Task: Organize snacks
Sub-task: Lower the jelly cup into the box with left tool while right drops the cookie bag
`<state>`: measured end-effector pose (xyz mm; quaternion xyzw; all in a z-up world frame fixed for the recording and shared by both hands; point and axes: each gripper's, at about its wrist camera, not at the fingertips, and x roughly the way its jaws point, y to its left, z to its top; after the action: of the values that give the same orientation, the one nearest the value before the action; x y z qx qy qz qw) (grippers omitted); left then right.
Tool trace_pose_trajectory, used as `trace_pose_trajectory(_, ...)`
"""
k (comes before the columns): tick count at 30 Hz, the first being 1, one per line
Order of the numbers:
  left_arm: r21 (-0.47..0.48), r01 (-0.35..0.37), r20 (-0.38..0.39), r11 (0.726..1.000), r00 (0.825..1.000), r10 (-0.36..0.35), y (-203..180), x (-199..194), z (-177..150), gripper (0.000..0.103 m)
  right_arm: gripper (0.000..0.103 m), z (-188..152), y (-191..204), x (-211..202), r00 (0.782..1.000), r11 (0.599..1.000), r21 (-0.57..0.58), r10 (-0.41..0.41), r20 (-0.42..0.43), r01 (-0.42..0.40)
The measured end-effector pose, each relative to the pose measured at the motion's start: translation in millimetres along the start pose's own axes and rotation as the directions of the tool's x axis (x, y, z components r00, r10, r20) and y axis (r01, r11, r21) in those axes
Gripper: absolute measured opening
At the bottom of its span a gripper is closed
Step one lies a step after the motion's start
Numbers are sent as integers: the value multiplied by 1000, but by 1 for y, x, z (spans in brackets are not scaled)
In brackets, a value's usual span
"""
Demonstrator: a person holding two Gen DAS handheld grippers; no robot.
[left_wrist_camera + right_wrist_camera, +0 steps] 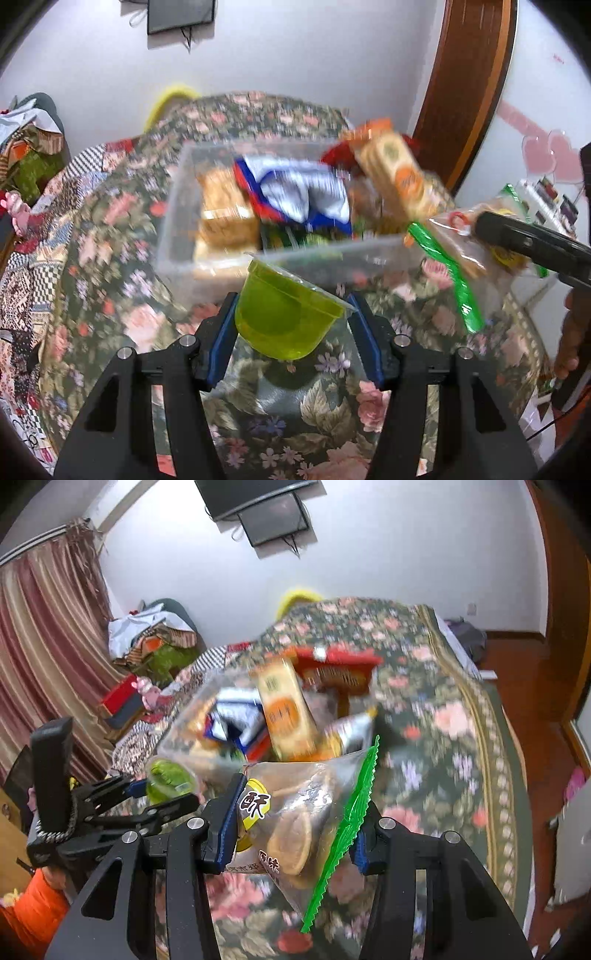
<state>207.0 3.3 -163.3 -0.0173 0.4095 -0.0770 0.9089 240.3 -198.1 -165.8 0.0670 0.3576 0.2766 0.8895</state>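
Floral cloth (pixel 110 236) covered the surface, with a white wall behind it and a striped curtain (pixel 44 635) off to one side in the right wrist view. On the cloth sat a clear bin (pixel 173 225), already crowded with snacks: a tan cracker pack (pixel 225 206) lay flat along one side, a blue-and-white bag (pixel 303 192) slumped in the middle, and a tall biscuit box (pixel 399 177) leaned upright at the other end with a red pack (pixel 336 668) behind it. Both views were smeared by motion, so the smaller wrappers at the bottom could not be made out; they may have been green-printed packets. The left gripper (pixel 291 325) held a green jelly cup (pixel 284 317) between its blue pads, jaws closed partway on the cup's sides, the cup tilted and just short of the bin's near wall. The right gripper (pixel 295 830) clamped a clear cookie bag (pixel 295 812) with a green serrated edge, round cookies visible through the film, and held it just beside the bin's near corner. The two grippers were close together, the cup next to the bag.
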Motion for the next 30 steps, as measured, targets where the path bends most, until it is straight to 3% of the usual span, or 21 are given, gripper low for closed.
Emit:
trace_pose_trajectory(5,-17,-11,50,1000,999,12,10,-12,27,58,45,28,4,12,999,1000,-17,10,33,-10)
trace_pose_trajectory(11,-31,-38,83,999,996,41,25,-14,49,58,45,45,5,38,1000,1000,-22,13,9,-13)
trace_pose_trajectory(23,-40,-92,80,995,992,95,39,19,79,58,45,52,3,79,999,1000,-18,15,-29,-15)
trace_pose_trajectory(30,-66,-75,28,995,997,77,46,47,82,58,45,58,4,87,1000,1000,-29,5,-18,-6)
